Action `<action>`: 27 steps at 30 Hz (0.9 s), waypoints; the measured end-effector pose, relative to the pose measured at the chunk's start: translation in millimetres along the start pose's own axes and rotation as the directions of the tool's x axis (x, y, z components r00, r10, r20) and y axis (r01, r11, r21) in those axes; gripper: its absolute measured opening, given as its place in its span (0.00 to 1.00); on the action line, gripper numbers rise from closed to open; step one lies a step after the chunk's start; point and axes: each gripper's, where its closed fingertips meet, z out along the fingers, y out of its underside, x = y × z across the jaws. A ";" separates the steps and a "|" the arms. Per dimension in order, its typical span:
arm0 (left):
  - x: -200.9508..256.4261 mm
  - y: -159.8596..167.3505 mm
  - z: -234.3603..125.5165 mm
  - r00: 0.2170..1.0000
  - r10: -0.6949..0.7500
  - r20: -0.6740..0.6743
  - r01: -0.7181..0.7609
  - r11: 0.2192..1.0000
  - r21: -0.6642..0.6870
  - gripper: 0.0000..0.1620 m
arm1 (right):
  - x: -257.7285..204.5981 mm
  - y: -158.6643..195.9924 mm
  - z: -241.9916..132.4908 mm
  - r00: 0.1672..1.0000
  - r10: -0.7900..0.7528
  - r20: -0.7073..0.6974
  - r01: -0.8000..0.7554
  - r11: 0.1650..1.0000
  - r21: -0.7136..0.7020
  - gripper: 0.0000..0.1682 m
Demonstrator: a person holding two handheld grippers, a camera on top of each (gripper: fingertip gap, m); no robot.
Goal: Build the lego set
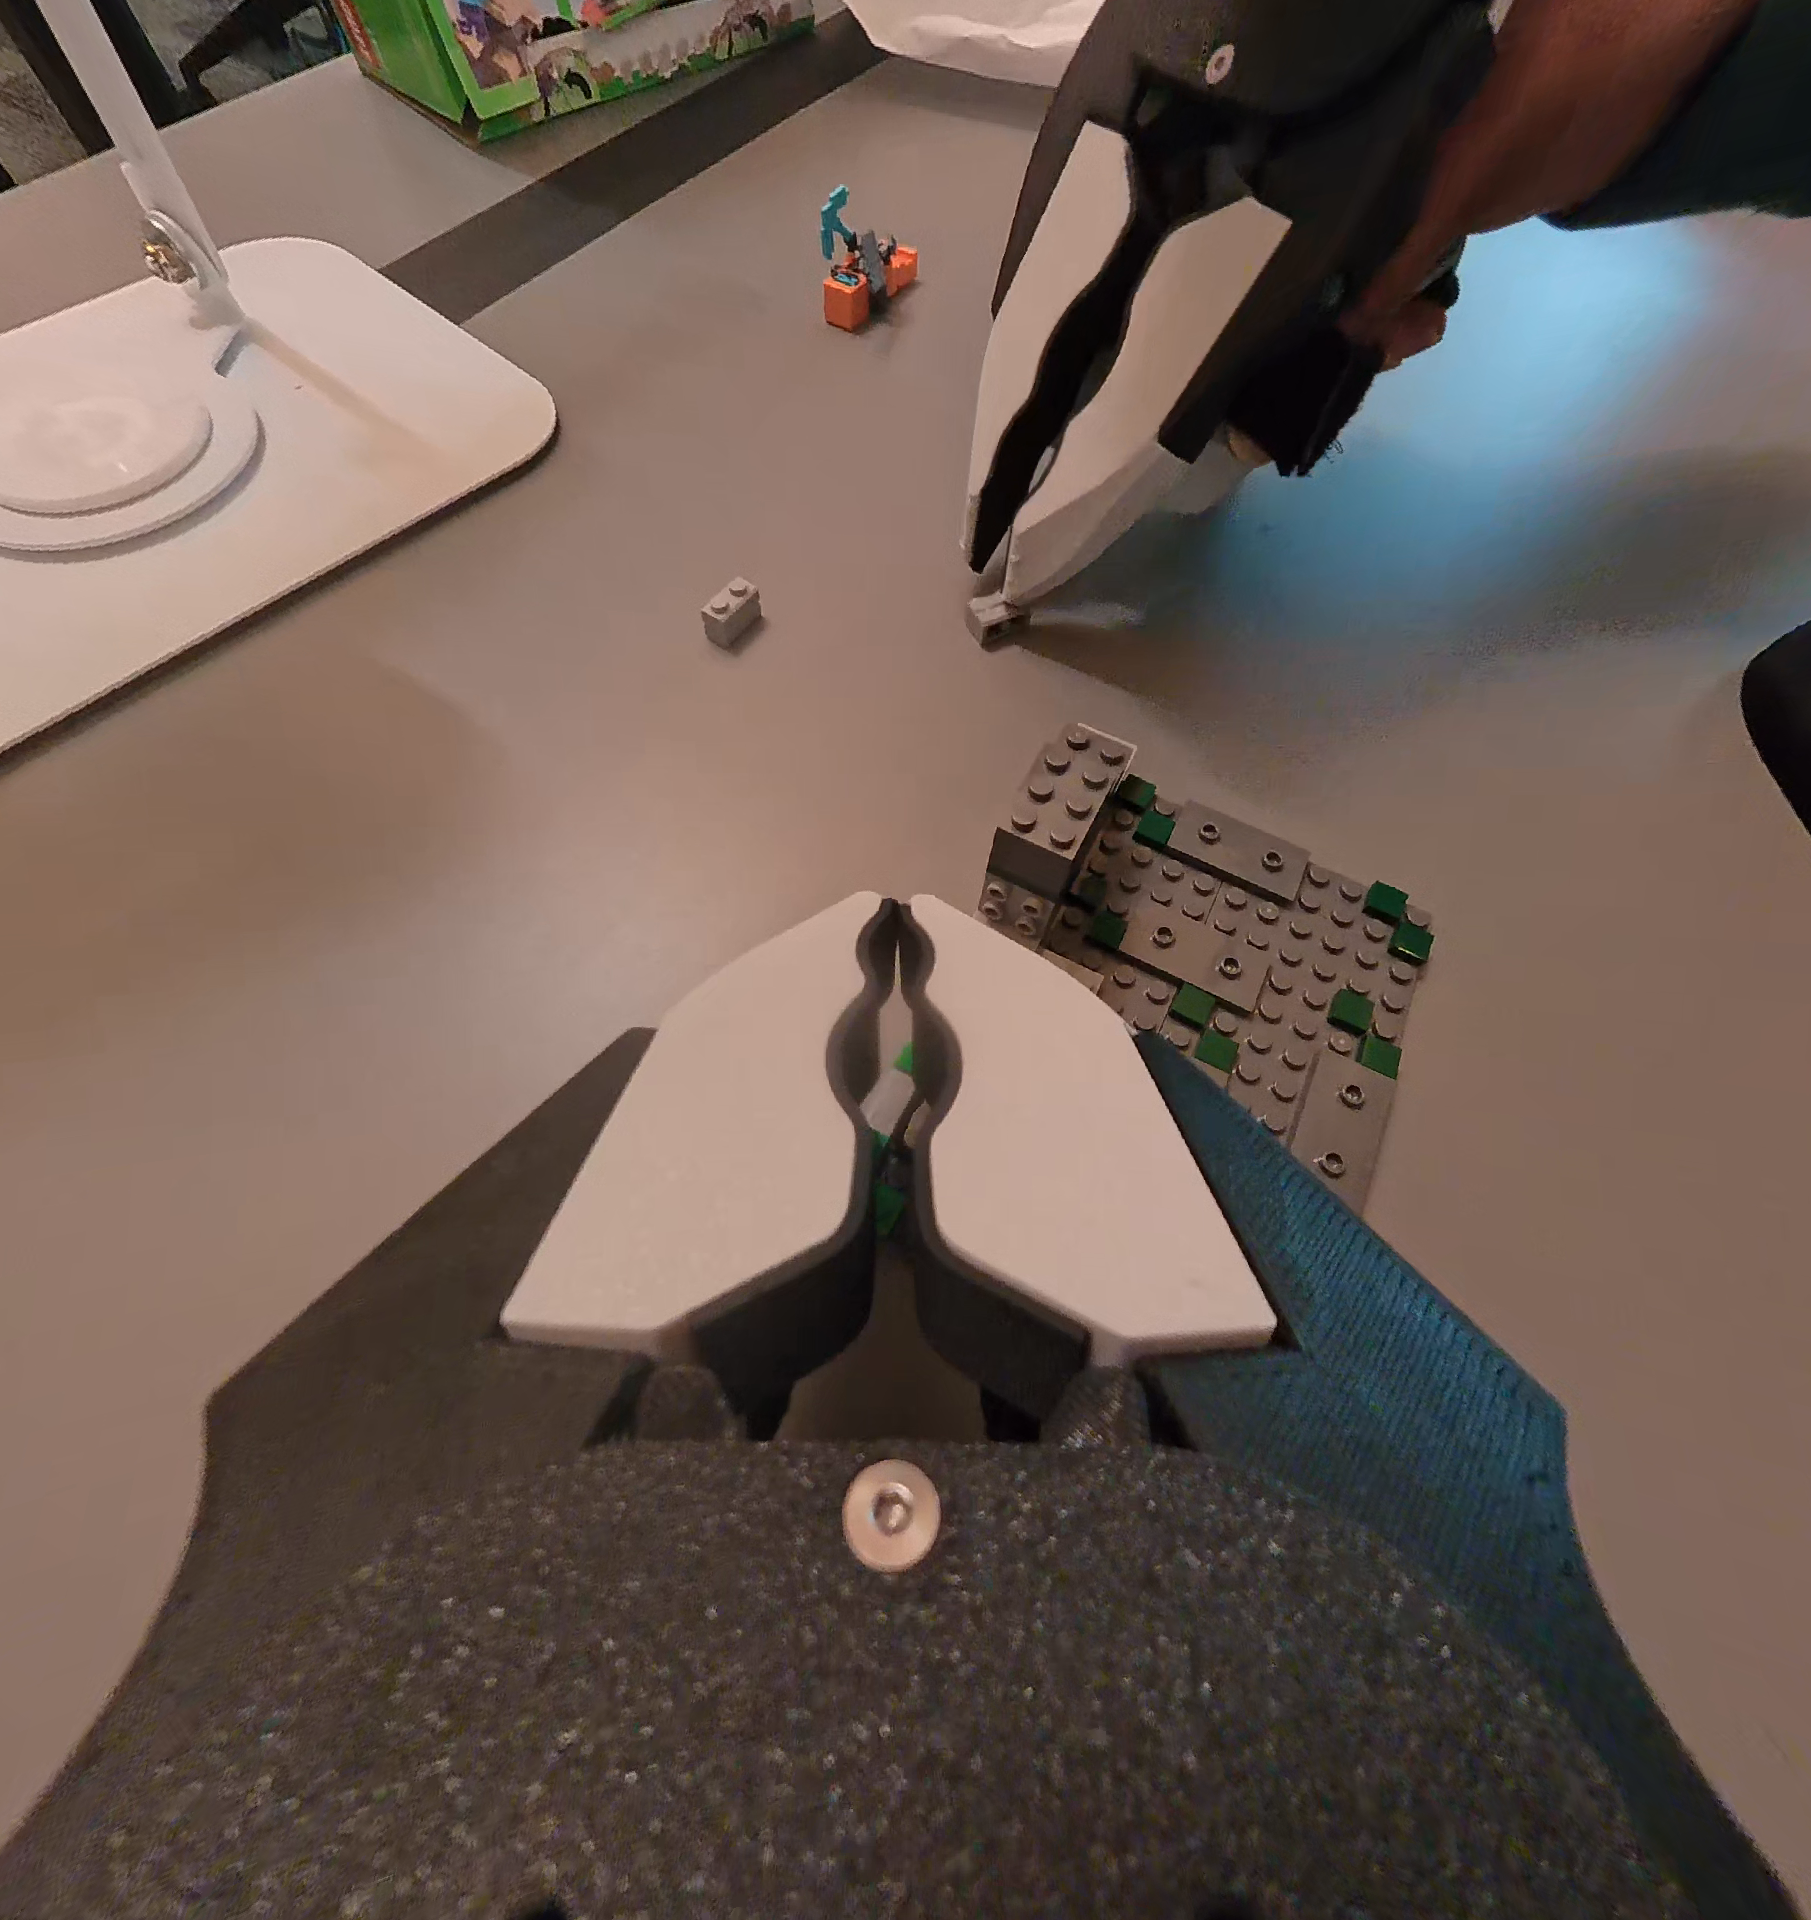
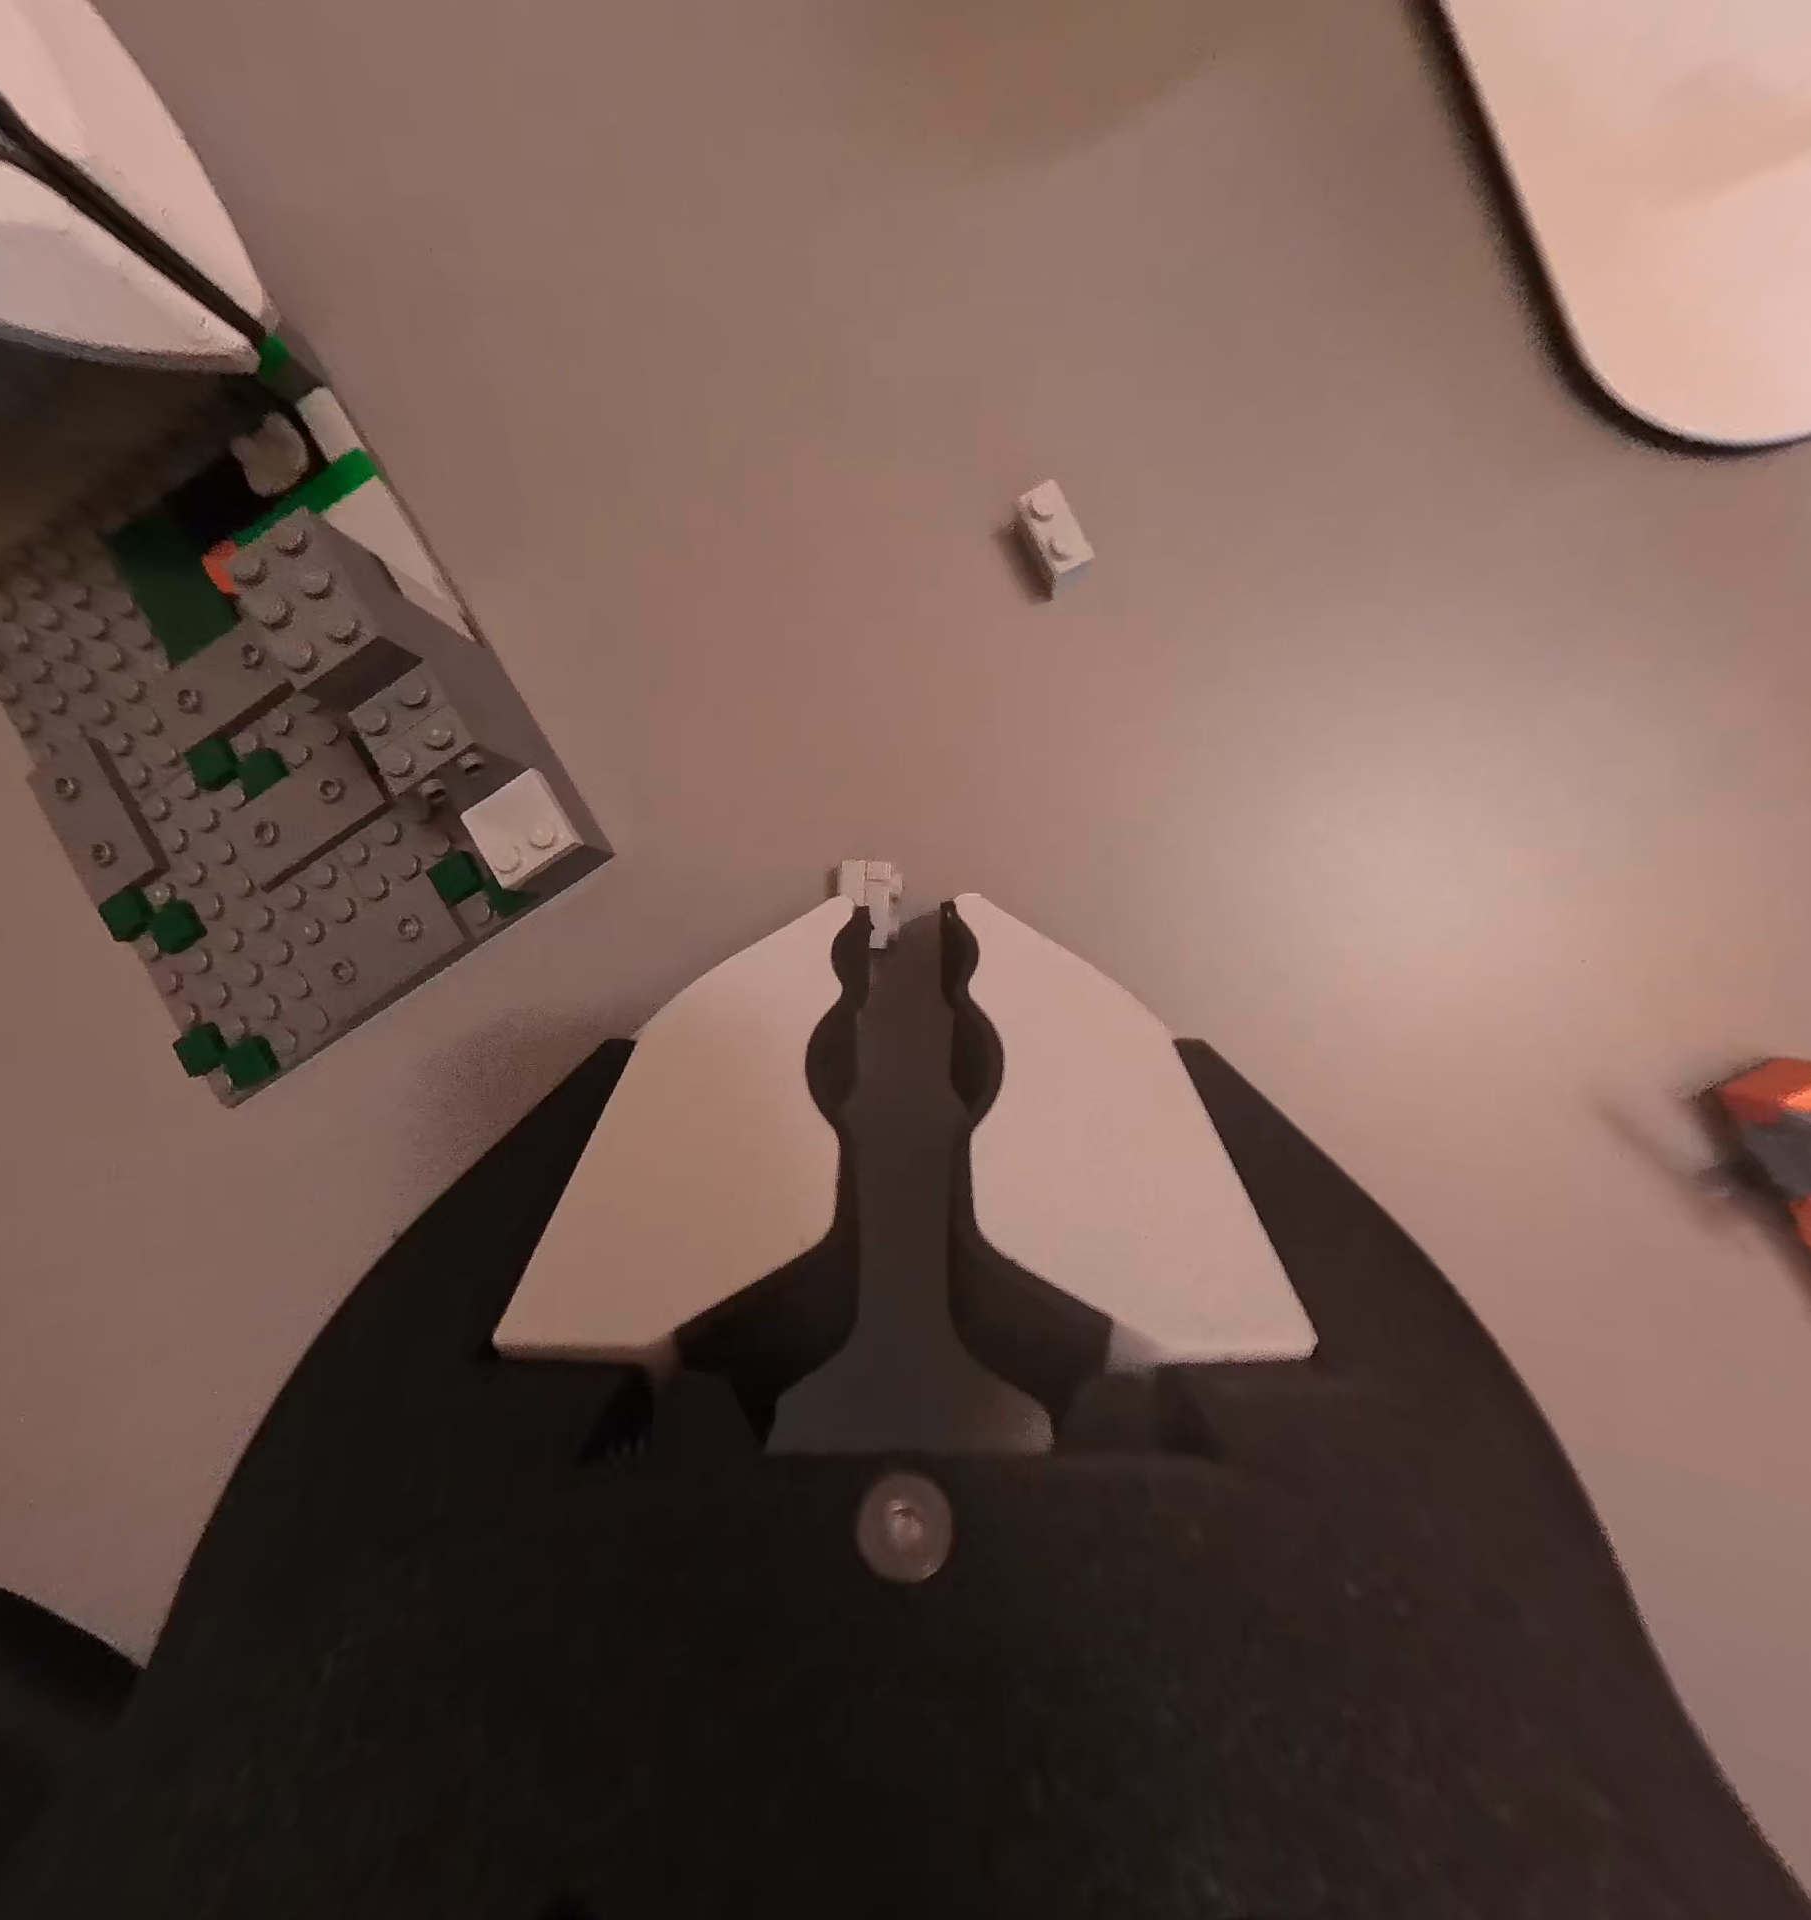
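The left gripper is held clenched, its white fingers met at the tips; a glimpse of green and white pieces is seen through the slot between them, but whether anything is gripped cannot be told. The gripper is positioned over the near left edge of the lego build, which lies flat on the grey counter.

The build is formed of a grey studded base plate, on which smooth grey tiles, scattered dark green tiles and a raised block of grey bricks at one corner are mounted. In the right wrist view, a white brick and bright green parts are also shown on the lego build.

The right gripper is released, with a narrow gap left between its tips. It is tipped down onto the counter, and a small grey piece is located at the tips, against the left finger.

A loose grey two-stud brick is found on the counter, apart from both grippers. Farther off, a small orange and teal model is placed, with a green box behind it. A white stand base is set at the left.
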 end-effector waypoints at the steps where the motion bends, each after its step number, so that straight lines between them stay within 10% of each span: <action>1: 0.2 0.0 0.0 1.000 0.001 0.000 -0.001 1.000 0.000 0.00 | -1.7 -0.4 0.4 1.000 -0.022 -0.008 0.022 1.000 -0.012 0.07; 27: 0.2 -2.0 -2.2 1.000 0.011 -0.002 -0.011 1.000 0.006 0.00 | -43.0 -11.6 -11.2 0.933 -0.358 0.034 0.359 0.932 -0.044 0.04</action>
